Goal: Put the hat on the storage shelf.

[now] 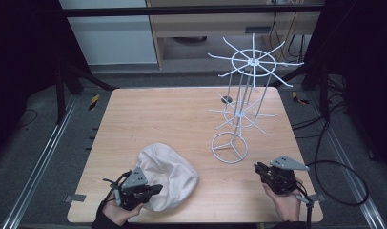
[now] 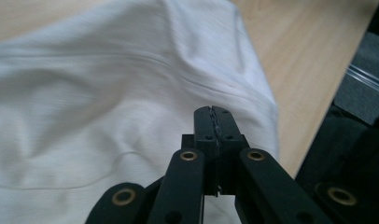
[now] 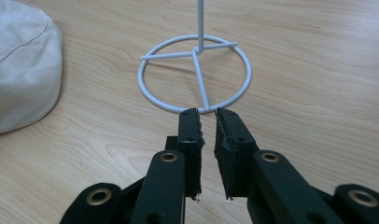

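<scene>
Left gripper sits at the near left edge of the table, jaws pressed together with nothing visibly pinched between them; in the left gripper view the tips lie over the white cloth, touching or just above it, can't tell which. Cloth is a crumpled cap-like heap at near left, spreading away and to the right from the left gripper, so the left hand is plainly the nearer one. Right gripper is at near right, well apart from the cloth, jaws slightly parted and holding nothing. In the right gripper view its tips point straight at the near rim of the wire stand's ring base, just short of it. Stand is upright, pole vertical, hook wheels up top, base ring between the two hands but closer to the right. Likely next: left takes a fold of cloth, right steadies the base. Cloth must travel right and up to reach the hooks.
</scene>
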Demonstrator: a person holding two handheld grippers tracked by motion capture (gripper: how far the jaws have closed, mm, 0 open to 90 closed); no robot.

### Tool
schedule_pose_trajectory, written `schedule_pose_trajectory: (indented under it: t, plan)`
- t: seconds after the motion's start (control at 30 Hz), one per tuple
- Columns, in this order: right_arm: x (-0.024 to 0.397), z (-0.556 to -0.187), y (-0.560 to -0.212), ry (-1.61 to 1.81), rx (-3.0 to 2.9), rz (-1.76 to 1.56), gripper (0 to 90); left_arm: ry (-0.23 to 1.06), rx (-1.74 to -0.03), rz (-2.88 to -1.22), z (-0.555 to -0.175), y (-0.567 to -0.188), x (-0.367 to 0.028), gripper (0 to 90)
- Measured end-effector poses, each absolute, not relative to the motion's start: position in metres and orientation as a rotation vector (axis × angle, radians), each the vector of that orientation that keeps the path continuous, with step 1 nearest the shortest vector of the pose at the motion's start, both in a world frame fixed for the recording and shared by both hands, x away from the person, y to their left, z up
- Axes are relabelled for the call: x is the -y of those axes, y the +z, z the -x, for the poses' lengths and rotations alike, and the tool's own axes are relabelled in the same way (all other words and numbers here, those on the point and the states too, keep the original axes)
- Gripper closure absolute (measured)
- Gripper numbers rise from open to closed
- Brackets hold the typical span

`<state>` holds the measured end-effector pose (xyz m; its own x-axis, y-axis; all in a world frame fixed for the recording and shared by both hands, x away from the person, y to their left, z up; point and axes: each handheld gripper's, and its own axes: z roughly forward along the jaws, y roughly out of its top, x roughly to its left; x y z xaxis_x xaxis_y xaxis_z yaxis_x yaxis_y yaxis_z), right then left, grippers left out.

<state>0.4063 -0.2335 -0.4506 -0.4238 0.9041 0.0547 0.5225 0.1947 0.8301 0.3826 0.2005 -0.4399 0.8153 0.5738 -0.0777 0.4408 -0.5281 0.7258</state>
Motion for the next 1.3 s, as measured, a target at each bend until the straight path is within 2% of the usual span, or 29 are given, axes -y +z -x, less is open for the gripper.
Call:
schedule_pose_trajectory:
  t: [0.13,0.37,0.77,1.03,1.13,1.2,1.3]
  plan:
    - [0.233,-0.406,-0.45,1.13,-2.03,-1.332,80.5,0.194,-0.717,-2.271,-0.383,-0.452,-0.184,89.8]
    - [0.234,-0.407,-0.45,1.13,-2.028,-1.332,80.3,0.176,-0.736,-2.225,-0.399,-0.459,-0.163,89.8]
    - [0.236,-0.408,-0.452,1.13,-2.018,-1.343,80.4,0.276,-0.736,-2.184,-0.422,-0.461,-0.126,89.7]
    - [0.238,-0.408,-0.451,1.132,-2.009,-1.353,80.6,0.438,-0.782,-2.051,-0.436,-0.415,-0.172,89.6]
    - [0.237,-0.408,-0.452,1.133,-2.01,-1.35,80.3,0.58,-0.841,-2.033,-0.458,-0.408,-0.193,87.8]
    - [0.237,-0.409,-0.452,1.131,-2.013,-1.345,80.3,0.608,-0.882,-2.028,-0.475,-0.409,-0.203,87.0]
    - [0.237,-0.409,-0.453,1.126,-2.018,-1.35,80.1,0.581,-0.95,-2.042,-0.503,-0.418,-0.215,86.7]
